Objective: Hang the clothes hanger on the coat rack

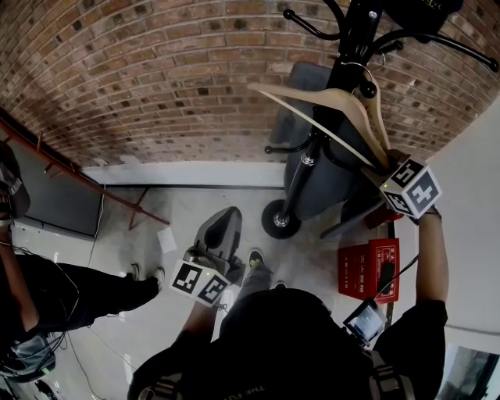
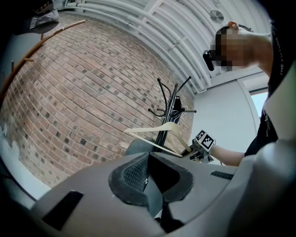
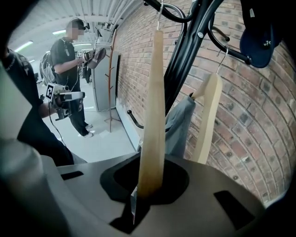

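Note:
The black coat rack stands by the brick wall, its round base on the floor. My right gripper is shut on the lower end of a pale wooden hanger. In the right gripper view the hanger's arm rises from the jaws. Its metal hook sits at a curved rack arm; whether it rests there I cannot tell. My left gripper hangs low at centre, far from the rack. Its jaws stand together with nothing between them.
A second wooden hanger with a grey garment hangs on the rack, and a navy cap sits on an upper hook. A red box lies at the right wall. A person stands at left.

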Demonstrator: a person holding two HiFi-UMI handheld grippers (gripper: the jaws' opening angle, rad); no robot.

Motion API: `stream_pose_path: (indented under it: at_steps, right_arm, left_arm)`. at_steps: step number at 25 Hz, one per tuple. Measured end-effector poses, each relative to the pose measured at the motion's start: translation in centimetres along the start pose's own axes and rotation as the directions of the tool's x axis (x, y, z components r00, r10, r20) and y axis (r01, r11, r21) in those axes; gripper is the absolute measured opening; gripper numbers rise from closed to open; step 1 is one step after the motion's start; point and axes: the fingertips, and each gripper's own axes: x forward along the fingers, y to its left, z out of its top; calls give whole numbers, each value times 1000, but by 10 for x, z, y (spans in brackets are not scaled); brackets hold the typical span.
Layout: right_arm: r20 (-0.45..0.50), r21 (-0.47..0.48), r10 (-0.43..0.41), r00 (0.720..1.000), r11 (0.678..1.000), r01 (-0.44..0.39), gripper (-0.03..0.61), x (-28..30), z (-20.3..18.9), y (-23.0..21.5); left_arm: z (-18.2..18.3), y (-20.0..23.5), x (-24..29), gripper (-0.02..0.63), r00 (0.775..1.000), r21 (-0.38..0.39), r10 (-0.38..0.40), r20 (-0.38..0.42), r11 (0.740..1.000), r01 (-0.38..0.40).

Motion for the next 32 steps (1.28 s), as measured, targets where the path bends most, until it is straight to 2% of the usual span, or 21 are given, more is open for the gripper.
stream_pose_path:
  at_steps: [10, 18, 23, 32]
  right_arm:
    - [-16, 0, 5, 1000, 1000, -5, 40, 11, -7, -6]
    - [-12, 3, 46, 999, 999, -46, 40, 20, -10, -4]
    - [11, 12, 100, 995, 995, -100, 40, 24, -8, 3]
    - [41, 13, 133, 990, 991, -134, 40, 29, -4, 8]
  left_arm:
    - [-1, 0, 8, 20, 1000, 4, 0, -7, 1000, 0]
    - [-2, 1, 14, 20, 1000, 10, 1, -13, 1000, -1]
    - [-2, 2, 16, 20, 1000, 8, 3, -16, 1000, -3]
    - [-2, 3, 22, 20, 1000, 9, -2, -26, 1000, 2]
